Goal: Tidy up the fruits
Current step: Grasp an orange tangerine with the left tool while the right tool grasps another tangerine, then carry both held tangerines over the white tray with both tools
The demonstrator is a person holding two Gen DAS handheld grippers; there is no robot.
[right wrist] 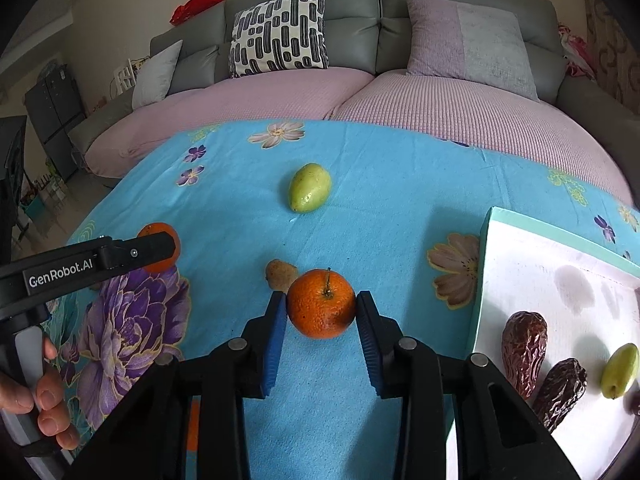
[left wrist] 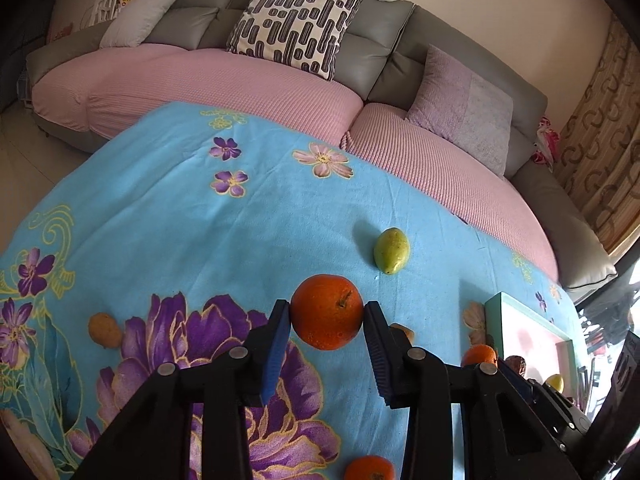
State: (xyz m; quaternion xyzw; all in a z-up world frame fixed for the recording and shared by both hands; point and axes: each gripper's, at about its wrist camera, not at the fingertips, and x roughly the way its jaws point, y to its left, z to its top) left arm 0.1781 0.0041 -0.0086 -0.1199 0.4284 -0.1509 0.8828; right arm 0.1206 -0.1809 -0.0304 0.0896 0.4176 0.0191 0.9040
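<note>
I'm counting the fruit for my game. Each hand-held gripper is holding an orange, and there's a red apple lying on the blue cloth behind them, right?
Almost. The fruit behind them is green, not a red apple; the right wrist view shows it clearly on the blue cloth. The rest is right: the left hand-held gripper and the right hand-held gripper each hold an orange.

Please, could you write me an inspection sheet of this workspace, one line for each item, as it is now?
Surface: blue floral cloth, lying flat.
Job's things: green oval fruit and small brown fruit loose on the cloth; teal-rimmed white tray holds two wrinkled brown dates and a small green fruit.
Clutter: nothing seen.
Grippers: left gripper shut on first round orange fruit; right gripper shut on second round orange fruit.
Cables: nothing seen.
Surroundings: grey sofa with pink seat covers, black-and-white patterned cushion.
</note>
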